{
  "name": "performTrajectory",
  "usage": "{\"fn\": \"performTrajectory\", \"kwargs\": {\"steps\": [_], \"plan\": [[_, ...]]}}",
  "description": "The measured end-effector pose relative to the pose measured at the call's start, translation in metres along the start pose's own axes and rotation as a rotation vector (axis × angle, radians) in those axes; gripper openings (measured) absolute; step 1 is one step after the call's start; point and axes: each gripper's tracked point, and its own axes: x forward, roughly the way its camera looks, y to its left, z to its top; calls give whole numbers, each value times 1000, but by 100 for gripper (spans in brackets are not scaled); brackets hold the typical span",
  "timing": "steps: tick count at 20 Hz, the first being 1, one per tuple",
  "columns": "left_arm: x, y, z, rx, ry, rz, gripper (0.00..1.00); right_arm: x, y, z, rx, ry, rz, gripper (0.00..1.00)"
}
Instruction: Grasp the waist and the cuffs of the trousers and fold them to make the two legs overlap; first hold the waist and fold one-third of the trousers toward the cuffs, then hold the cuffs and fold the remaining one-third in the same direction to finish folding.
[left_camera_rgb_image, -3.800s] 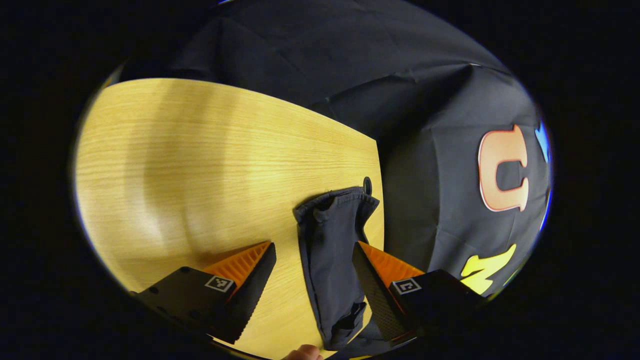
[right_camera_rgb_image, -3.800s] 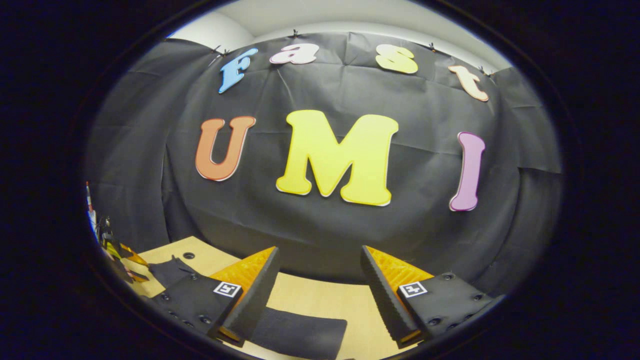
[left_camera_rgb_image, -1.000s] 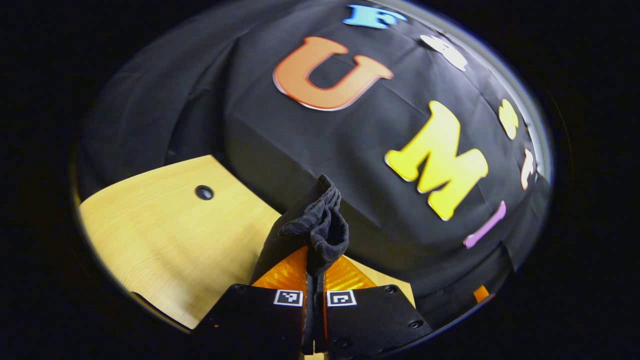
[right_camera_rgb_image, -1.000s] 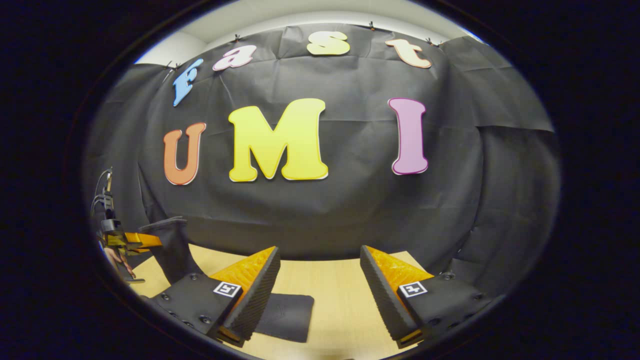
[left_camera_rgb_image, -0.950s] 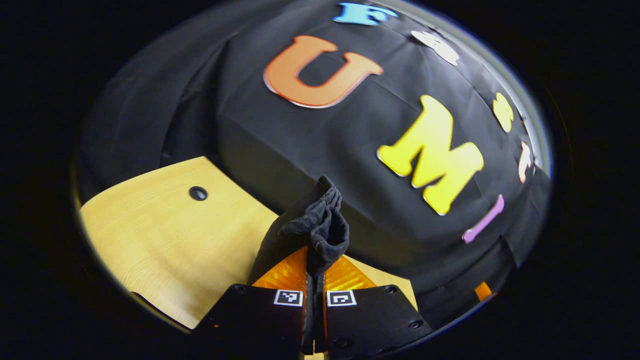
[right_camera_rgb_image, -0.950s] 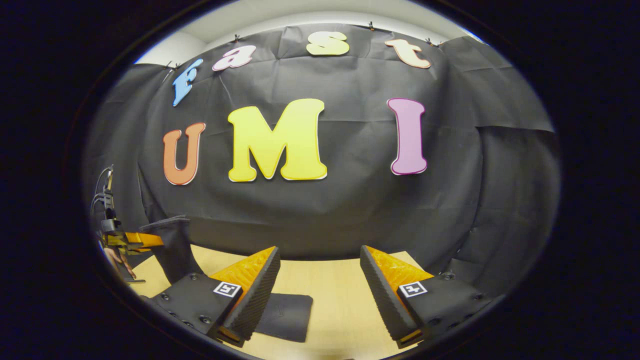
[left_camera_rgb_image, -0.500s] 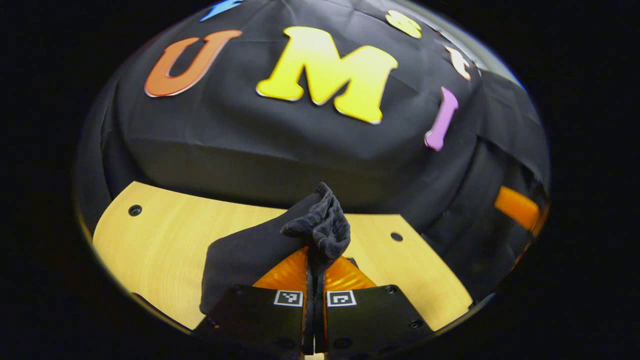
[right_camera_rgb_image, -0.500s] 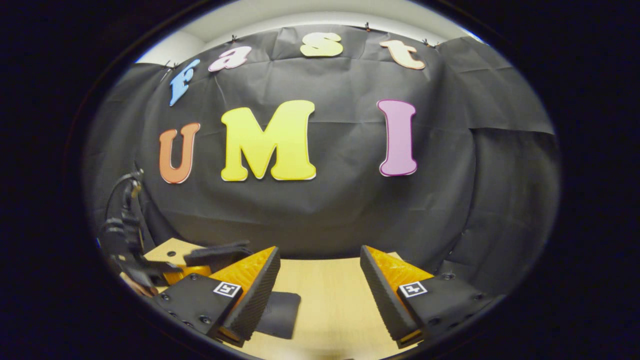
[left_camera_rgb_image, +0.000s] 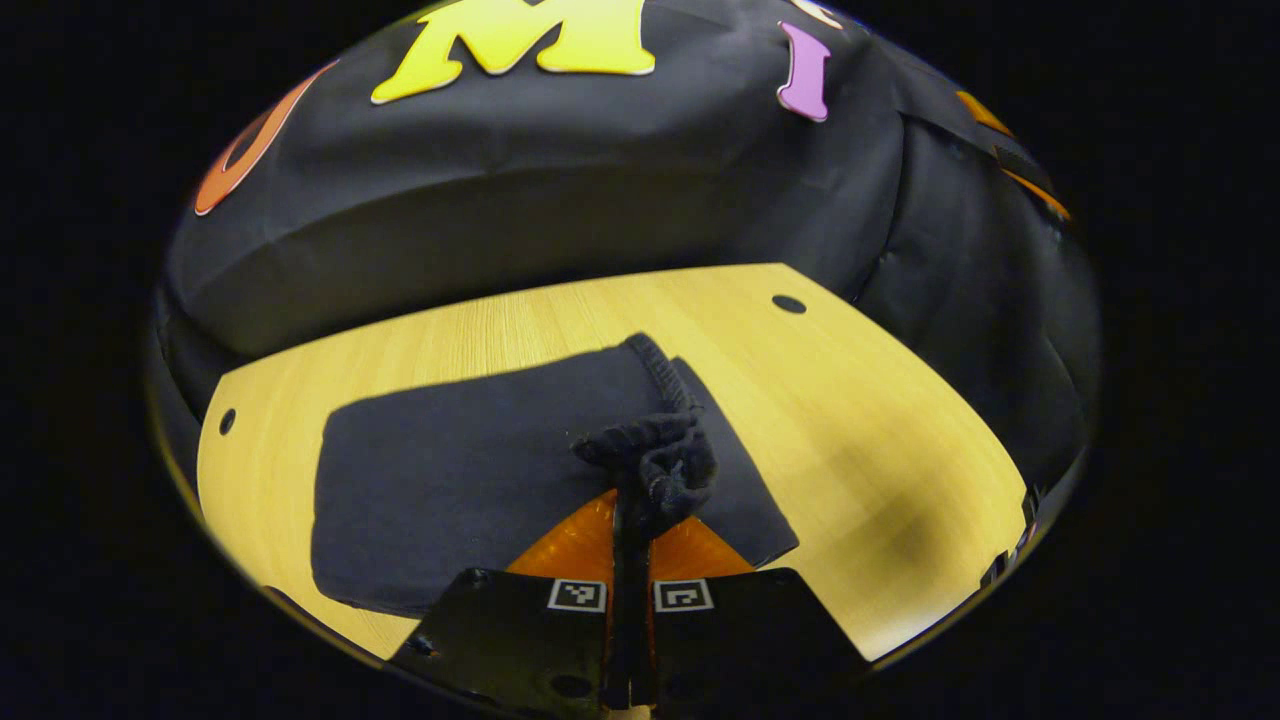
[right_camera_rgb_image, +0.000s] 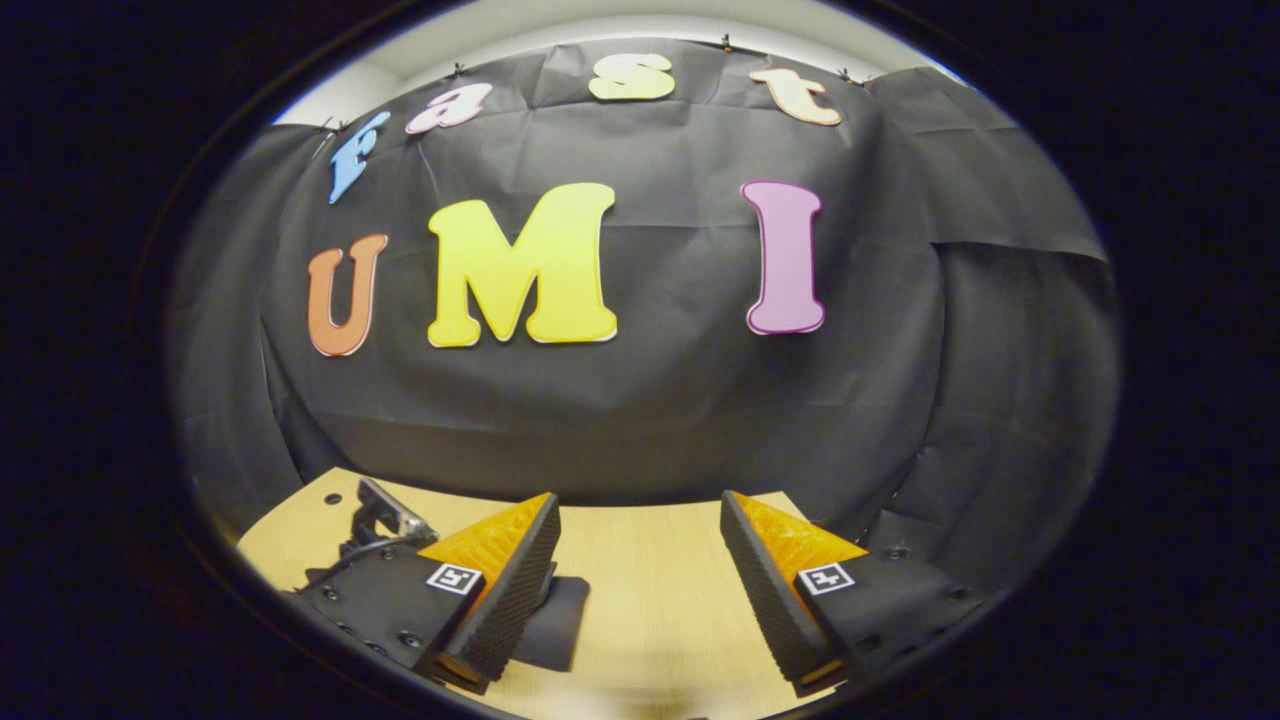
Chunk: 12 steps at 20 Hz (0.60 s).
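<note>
Both fingers of the left tool (left_camera_rgb_image: 632, 520) clamp the trousers (left_camera_rgb_image: 470, 470), hiding the cuffs; right tool (right_camera_rgb_image: 640, 580) gapes

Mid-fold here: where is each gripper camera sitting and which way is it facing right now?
Left gripper view: rides the left gripper, angled down at the light wooden table; its own fingers pinch a bunched edge of the dark folded trousers.
Right gripper view: rides the right gripper, facing level toward the booth wall, low over the table; its own fingers are spread with nothing between them.
Shared: table, trousers, booth wall.
</note>
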Motion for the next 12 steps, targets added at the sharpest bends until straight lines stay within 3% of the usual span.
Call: {"fn": "performTrajectory", "kwargs": {"steps": [2,3,4,5,6,12], "plan": [[2,0,1,28,4,8,4,2,1,0,1,5,2,99],[1,4,2,68,6,39,0,1,3,0,-2,6,6,99],[-2,20,6,136,-8,121,33,1,4,1,-7,6,9,99],[-4,30,9,176,-18,157,67,1,6,4,-11,4,14,99],[-9,26,8,172,-15,143,100,-1,9,6,-16,-1,21,99],[-54,18,37,105,-137,113,99,-12,24,23,-57,-31,67,99]]}}
